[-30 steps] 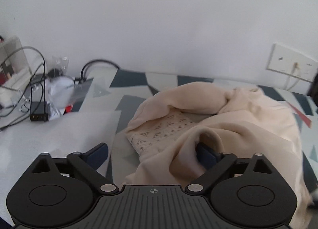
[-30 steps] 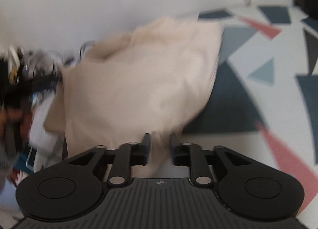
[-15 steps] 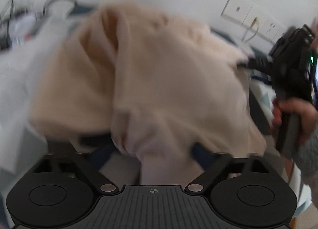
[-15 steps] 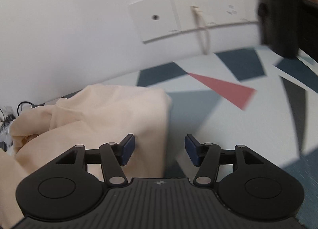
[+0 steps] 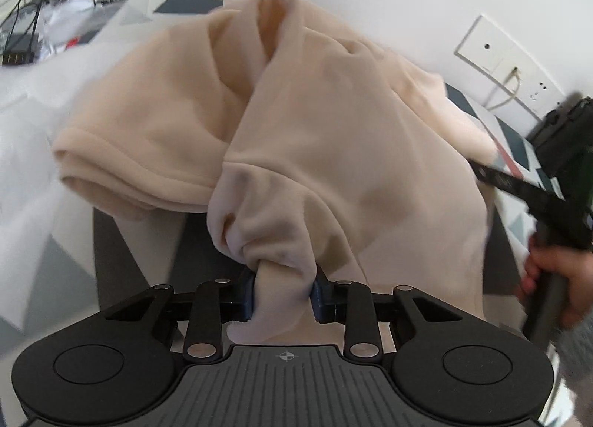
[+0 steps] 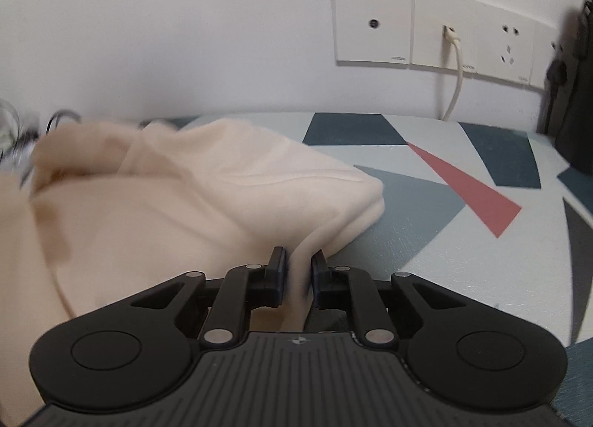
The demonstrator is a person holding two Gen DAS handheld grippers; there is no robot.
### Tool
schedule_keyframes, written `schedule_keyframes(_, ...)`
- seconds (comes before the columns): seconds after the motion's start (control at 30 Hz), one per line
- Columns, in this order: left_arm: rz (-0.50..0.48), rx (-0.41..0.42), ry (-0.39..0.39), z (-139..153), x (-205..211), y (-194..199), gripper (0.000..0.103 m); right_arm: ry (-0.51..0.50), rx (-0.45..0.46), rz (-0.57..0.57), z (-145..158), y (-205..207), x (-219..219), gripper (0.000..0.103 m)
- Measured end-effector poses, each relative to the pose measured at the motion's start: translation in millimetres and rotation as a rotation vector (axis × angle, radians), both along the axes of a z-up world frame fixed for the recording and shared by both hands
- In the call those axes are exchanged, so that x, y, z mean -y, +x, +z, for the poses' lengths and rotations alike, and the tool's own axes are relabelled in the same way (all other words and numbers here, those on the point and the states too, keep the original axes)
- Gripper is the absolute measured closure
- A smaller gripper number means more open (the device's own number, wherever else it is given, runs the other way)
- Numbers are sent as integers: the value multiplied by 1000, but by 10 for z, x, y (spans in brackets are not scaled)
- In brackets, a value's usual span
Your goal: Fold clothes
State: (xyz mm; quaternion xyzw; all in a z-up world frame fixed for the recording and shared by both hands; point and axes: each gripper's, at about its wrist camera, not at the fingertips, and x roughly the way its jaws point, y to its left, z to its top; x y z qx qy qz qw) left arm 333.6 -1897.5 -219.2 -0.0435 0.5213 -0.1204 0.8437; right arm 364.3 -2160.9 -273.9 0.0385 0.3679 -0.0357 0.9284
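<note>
Worktop (image 6: 463, 260): patterned in white, grey, dark blue and red shapes; it carries everything we list here.

Garment (image 5: 296, 123): cream fleece, the landmark for this entry. It lies crumpled on the worktop, filling most of the left wrist view, with one hemmed fold bulging out to the left.

Left gripper (image 5: 284, 291): at the garment's near edge. We see its jaws narrow and closing, with a bunched twist of the cream cloth pinched between the blue pads.

Right gripper (image 6: 298, 275): at the garment's right-hand corner. Its jaws are nearly together and closing, with a thin fold of the cloth's edge between them. In the left wrist view a hand (image 5: 556, 278) grips its handle, right of the garment.

Wall sockets (image 6: 437, 34): behind the garment, on the white wall, one with a white cable (image 6: 457, 71) plugged in.

Black cables (image 5: 33, 19): beyond the garment's far left.
</note>
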Motion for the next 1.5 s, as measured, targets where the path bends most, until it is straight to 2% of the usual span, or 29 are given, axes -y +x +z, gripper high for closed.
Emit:
schedule_keyframes(0.17,-97,18,16,-34,-75,320,77,-198,-83,98,56,-242,-171,89)
schedule_keyframes(0.27,-194,44,32,-52,18,547,76,-235,-147,86,91,-517,-234,90)
schedule_keyframes(0.37,-267,57,32,-66,2,698,71,-210,-192,42,127,-819,-297,90)
schedule_keyframes(0.47,-308,57,45,-73,-51,726,59,-169,-226,-31,203,-1017,-384,89)
schedule_keyframes(0.5,-311,54,66,-68,-54,732,43,-164,-233,-59,244,-1070,-410,86)
schedule_keyframes(0.53,-301,52,94,-45,-72,726,37,-174,-234,-95,310,-1106,-432,80)
schedule_keyframes(0.63,-312,47,83,111,-154,632,48,-186,-194,-156,588,-1222,-483,77)
schedule_keyframes(0.77,-347,79,10,475,-273,446,47,-191,-136,-190,1052,-1297,-494,77)
schedule_keyframes(0.93,-283,145,-107,926,-379,422,46,-309,-41,-146,1669,-1189,-434,77)
schedule_keyframes(1.0,-260,194,-110,1070,-385,427,44,-358,2,-128,1888,-1119,-369,77)
schedule_keyframes(1.03,-253,224,-100,1118,-380,415,38,-377,22,-122,1975,-1075,-318,77)
schedule_keyframes(1.1,-241,265,-53,1148,-335,363,34,-402,54,-106,2074,-987,-208,70)
schedule_keyframes(1.17,-220,269,-15,1088,-291,285,34,-404,64,-89,2068,-909,-80,54)
schedule_keyframes(1.27,-187,229,-7,887,-277,144,34,-363,20,-34,1800,-765,125,53)
schedule_keyframes(1.37,-146,175,-31,637,-223,17,16,-312,-31,61,1339,-676,234,42)
schedule_keyframes(1.4,-130,166,-32,571,-204,-30,5,-302,-53,98,1186,-647,243,41)
schedule_keyframes(1.5,-83,146,-6,380,-97,-143,2,-271,-119,210,726,-559,269,41)
